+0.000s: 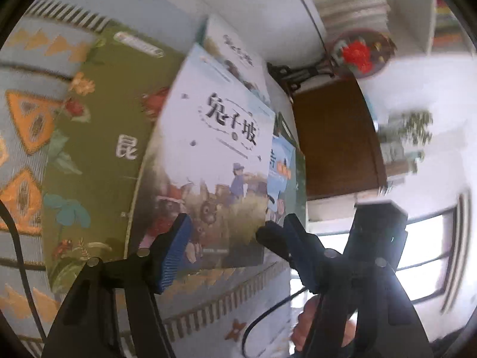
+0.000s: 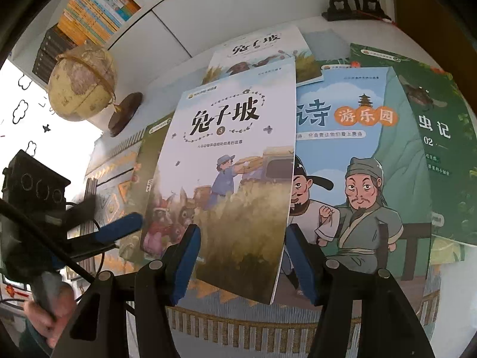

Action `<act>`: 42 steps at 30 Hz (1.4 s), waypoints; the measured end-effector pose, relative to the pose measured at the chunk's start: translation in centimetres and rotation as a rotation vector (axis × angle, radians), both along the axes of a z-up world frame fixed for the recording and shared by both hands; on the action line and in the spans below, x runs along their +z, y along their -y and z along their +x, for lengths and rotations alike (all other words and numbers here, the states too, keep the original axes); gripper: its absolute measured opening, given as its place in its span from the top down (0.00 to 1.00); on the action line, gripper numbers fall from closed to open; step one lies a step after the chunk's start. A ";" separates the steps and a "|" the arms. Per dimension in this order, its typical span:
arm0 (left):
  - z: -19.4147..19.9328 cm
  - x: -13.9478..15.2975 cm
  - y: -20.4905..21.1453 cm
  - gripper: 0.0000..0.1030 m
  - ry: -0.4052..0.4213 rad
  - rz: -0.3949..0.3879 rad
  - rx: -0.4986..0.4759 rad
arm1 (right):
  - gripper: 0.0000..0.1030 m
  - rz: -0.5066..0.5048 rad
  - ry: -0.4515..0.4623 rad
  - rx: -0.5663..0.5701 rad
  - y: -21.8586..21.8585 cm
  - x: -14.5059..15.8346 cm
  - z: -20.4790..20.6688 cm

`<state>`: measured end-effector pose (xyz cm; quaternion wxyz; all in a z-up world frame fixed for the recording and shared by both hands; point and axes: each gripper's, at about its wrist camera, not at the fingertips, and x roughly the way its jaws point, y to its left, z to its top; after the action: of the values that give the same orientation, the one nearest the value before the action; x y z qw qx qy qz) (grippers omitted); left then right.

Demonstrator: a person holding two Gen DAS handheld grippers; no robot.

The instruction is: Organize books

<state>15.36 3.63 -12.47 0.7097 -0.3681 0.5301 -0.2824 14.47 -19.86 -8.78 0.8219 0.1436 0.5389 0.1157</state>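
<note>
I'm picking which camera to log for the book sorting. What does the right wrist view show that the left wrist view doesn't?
Only the right wrist view shows the globe, the shelf of colourful books and the poetry book's full cover. Only the left wrist view shows the red-flower ornament, the brown cabinet and a window. Both show the rabbit book lying on top of the others, and the patterned cloth.

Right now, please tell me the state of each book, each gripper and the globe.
Rabbit book numbered 3: closed, lying on top of the others.
Second rabbit book: closed, partly covered.
Blue poetry book: closed, partly covered.
Dark green book: closed.
Olive book: closed, partly covered.
Left gripper: open.
Right gripper: open.
Globe: upright.
</note>
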 end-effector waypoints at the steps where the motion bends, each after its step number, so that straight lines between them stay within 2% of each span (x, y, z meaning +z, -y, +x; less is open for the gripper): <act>1: 0.2 0.3 -0.7 0.40 0.011 0.022 0.029 | 0.43 0.003 0.002 0.004 0.1 0.0 -0.1; 4: 1.5 1.1 -1.8 0.37 0.051 0.092 0.053 | 0.43 0.012 -0.001 0.008 0.3 -0.1 -0.2; 5: 2.4 1.3 -2.1 0.37 0.063 0.137 0.059 | 0.43 0.010 -0.001 0.009 0.3 -0.1 -0.2; 8: 4.5 0.7 -1.8 0.37 0.046 0.215 0.042 | 0.43 -0.002 -0.001 0.006 0.2 0.0 -0.3; 10: 5.4 -0.2 -1.1 0.37 0.015 0.230 0.014 | 0.43 -0.010 -0.005 0.008 0.0 0.0 -0.3; 12: 5.2 -0.3 -1.1 0.33 0.047 0.204 -0.001 | 0.43 -0.008 -0.007 0.011 0.0 0.0 -0.1; 14: 5.0 -0.4 -1.0 0.33 0.036 0.158 -0.010 | 0.43 0.004 -0.010 0.006 0.1 -0.1 0.0; 18: 3.9 -0.3 -0.9 0.33 0.033 0.166 -0.023 | 0.40 0.024 -0.013 -0.006 0.4 -0.2 0.1; 19: 3.6 -0.5 -1.2 0.32 0.018 0.135 -0.021 | 0.40 0.020 -0.011 -0.007 0.4 -0.2 0.2; 22: 2.5 -1.5 -3.6 0.32 -0.050 -0.082 0.039 | 0.34 -0.001 0.003 -0.019 0.7 0.0 0.1; 25: 1.3 -2.5 -4.6 0.32 -0.095 -0.273 0.072 | 0.34 0.025 0.005 -0.029 1.1 -0.1 0.0; 26: 0.8 -3.1 -4.1 0.32 -0.126 -0.321 0.062 | 0.34 0.034 0.006 -0.029 1.1 -0.1 -0.1; 27: 0.5 -3.4 -3.5 0.32 -0.142 -0.323 0.056 | 0.34 0.045 0.005 -0.026 1.1 -0.1 -0.1; 29: -0.4 -3.3 -2.0 0.33 -0.122 -0.213 0.023 | 0.34 0.061 0.001 -0.015 0.8 -0.2 0.0; 33: -1.5 -2.5 -1.8 0.49 -0.116 -0.101 0.038 | 0.34 0.061 0.003 -0.011 0.6 -0.2 -0.1; 35: -2.0 -1.9 -2.1 0.50 -0.111 -0.035 0.040 | 0.34 0.093 -0.007 -0.021 1.0 -0.2 -0.2; 39: -3.0 -2.3 -2.3 0.51 -0.148 0.001 0.019 | 0.34 0.151 -0.028 -0.049 1.6 -0.4 -0.4; 42: -3.2 -2.5 -2.5 0.51 -0.155 -0.015 0.075 | 0.34 0.166 -0.040 -0.056 1.6 -0.2 -0.4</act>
<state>12.19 6.10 -14.99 0.6739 -0.4138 0.5671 -0.2304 14.03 -21.47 -9.00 0.7993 0.2284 0.5395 0.1339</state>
